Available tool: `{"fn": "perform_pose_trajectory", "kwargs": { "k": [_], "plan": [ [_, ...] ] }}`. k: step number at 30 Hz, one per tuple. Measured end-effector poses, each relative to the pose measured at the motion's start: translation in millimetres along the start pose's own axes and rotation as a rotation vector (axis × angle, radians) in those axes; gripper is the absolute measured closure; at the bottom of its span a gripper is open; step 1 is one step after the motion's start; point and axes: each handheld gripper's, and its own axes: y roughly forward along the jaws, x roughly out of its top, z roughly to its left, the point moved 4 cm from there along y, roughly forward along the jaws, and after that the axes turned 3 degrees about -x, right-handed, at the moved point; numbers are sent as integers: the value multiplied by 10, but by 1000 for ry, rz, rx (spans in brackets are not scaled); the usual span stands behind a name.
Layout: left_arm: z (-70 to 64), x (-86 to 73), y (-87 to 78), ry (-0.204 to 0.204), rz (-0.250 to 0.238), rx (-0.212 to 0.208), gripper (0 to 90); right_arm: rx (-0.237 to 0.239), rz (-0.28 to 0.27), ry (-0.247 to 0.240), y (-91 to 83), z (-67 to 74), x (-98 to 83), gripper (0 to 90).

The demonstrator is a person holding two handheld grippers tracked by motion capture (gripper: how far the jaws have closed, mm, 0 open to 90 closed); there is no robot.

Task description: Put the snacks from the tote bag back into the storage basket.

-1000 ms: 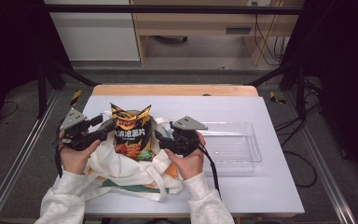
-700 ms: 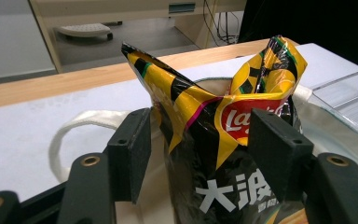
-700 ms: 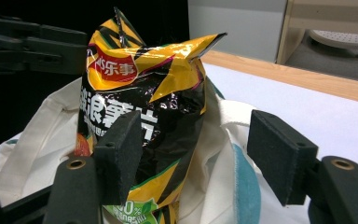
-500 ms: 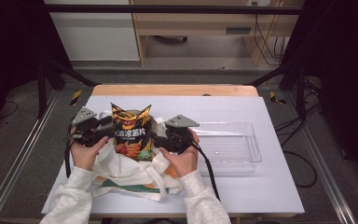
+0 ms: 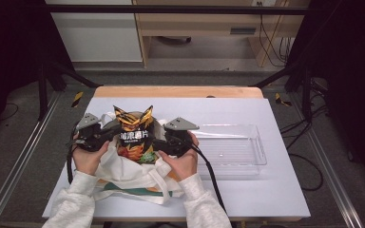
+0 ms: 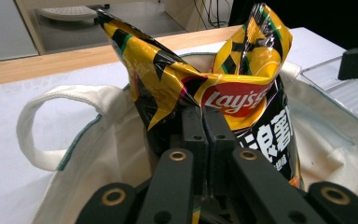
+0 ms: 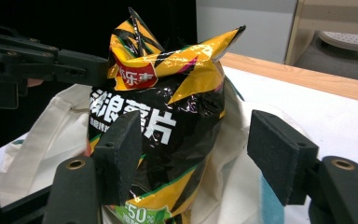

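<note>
A black and yellow chip bag (image 5: 133, 135) stands upright inside a white cloth tote bag (image 5: 123, 171) on the table. My left gripper (image 5: 110, 134) is at the bag's left side. In the left gripper view its jaws (image 6: 204, 126) have just been closing and now meet, pinching the foil of the chip bag (image 6: 242, 93) below the logo. My right gripper (image 5: 158, 145) is at the bag's right side. In the right gripper view it (image 7: 196, 140) is open, its pads straddling the chip bag (image 7: 168, 107) and the tote's rim (image 7: 228, 163) without pressing.
A clear plastic tray (image 5: 237, 152) lies on the white table (image 5: 275, 190) just right of my right hand. The tote's handles (image 6: 42, 130) hang loose toward the front and left. Dark frame legs and cables stand off the table's sides.
The left gripper has edged in toward the chip bag and its jaws have closed on the foil. The right gripper has stayed open beside the bag.
</note>
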Motion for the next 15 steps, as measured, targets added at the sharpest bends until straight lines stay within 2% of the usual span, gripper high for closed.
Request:
{"fn": "perform_pose_trajectory", "kwargs": {
  "k": [7, 15],
  "plan": [
    [-2, -24, -46, 2, -8, -4, 900, 7, 1, 4, 31, 26, 15, 350],
    [-62, -82, -185, 27, -17, -4, 900, 28, -16, 9, 99, 93, 69, 328]
  ]
}}
